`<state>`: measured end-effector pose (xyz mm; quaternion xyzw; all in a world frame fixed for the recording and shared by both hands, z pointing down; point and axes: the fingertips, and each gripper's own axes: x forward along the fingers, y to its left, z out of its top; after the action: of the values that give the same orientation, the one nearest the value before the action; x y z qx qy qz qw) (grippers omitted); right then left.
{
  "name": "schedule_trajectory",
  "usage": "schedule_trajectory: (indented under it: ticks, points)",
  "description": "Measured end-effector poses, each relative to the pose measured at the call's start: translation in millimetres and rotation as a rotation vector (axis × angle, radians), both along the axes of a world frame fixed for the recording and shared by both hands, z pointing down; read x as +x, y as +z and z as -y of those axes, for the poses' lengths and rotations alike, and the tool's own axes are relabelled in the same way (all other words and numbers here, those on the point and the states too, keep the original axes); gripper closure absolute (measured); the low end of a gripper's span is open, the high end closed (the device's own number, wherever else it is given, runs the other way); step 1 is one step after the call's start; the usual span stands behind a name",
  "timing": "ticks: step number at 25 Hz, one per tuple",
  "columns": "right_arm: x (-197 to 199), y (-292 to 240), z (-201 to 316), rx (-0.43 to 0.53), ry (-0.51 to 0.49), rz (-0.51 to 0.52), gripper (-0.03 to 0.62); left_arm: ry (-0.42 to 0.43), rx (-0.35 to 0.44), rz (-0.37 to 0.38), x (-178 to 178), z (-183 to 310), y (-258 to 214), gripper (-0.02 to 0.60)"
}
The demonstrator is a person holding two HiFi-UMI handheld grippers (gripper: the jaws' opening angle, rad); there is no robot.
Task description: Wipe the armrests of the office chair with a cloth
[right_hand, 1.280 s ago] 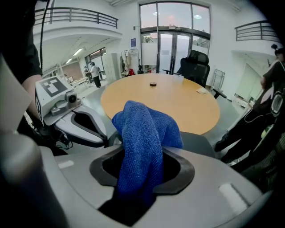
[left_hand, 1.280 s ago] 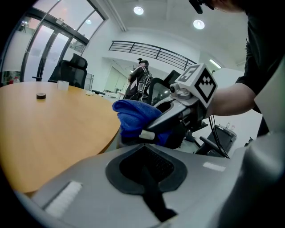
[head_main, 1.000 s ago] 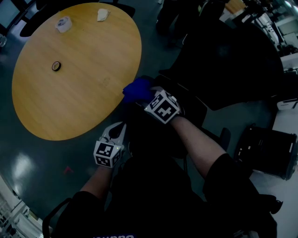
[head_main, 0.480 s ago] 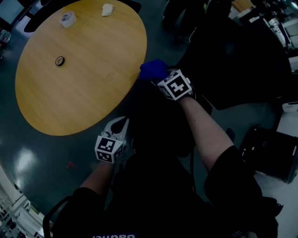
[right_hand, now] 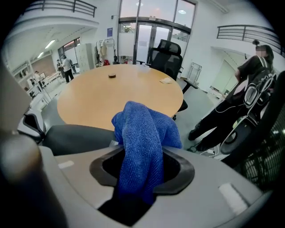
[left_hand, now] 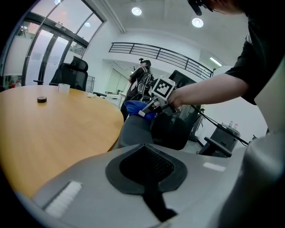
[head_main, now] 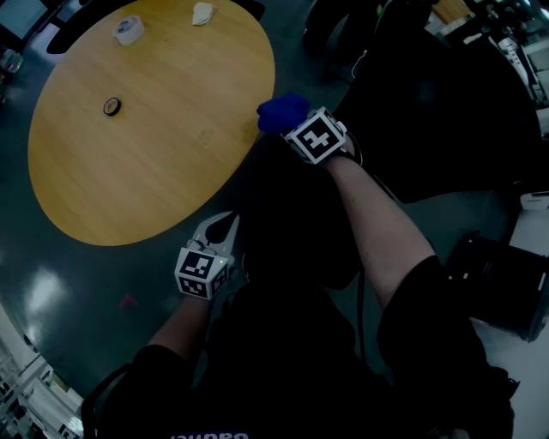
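The blue cloth (head_main: 281, 111) is bunched in my right gripper (head_main: 292, 125), which is shut on it at the far end of the dark office chair (head_main: 296, 227), beside the table edge. In the right gripper view the cloth (right_hand: 143, 138) hangs out of the jaws over a dark armrest (right_hand: 73, 137). The left gripper view shows that gripper (left_hand: 149, 108) and the cloth (left_hand: 133, 107) resting on the grey armrest (left_hand: 133, 130). My left gripper (head_main: 225, 225) hangs at the chair's near left side, shut with nothing in it.
A round wooden table (head_main: 154, 163) lies to the left, carrying a tape roll (head_main: 129, 30), a small black ring (head_main: 111, 106) and a crumpled white wad (head_main: 203, 13). A black box (head_main: 506, 287) stands at right. A person in black (right_hand: 249, 89) stands beyond another office chair (right_hand: 167, 55).
My right gripper has slid away from me with the blue cloth, toward the armrest's far end by the table edge. The left gripper has hardly moved.
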<state>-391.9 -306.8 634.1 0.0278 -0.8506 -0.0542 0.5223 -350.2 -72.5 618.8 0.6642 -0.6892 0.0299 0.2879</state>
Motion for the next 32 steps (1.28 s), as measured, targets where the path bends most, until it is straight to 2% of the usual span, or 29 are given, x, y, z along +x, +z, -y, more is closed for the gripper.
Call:
schedule_trajectory:
  ticks: [6,12,16,21,26,29,32]
  points:
    - [-20,-5,-46,0.000,-0.108,0.022,0.416,-0.006,-0.003,0.017,-1,-1,-1,0.563]
    - [-30,-6,-129,-0.035,-0.281,0.028,0.416,-0.001,-0.004,0.014,-2,-2,2,0.562]
    - [-29,-7,-169,-0.072,-0.336,0.028,0.416,0.000,0.008,0.025,-5,-1,2,0.562]
    - [-22,-7,-195,-0.123,-0.361,0.022,0.416,0.008,0.007,0.033,-5,0,2,0.561]
    - [-17,-10,-215,-0.210,-0.336,0.022,0.416,0.023,-0.007,0.046,-6,-3,9,0.563]
    - [-8,-16,-235,-0.265,-0.331,0.043,0.416,0.035,-0.033,0.051,-1,-14,11,0.563]
    - [9,-29,-254,-0.314,-0.320,0.094,0.416,0.041,-0.018,0.052,7,-31,3,0.563]
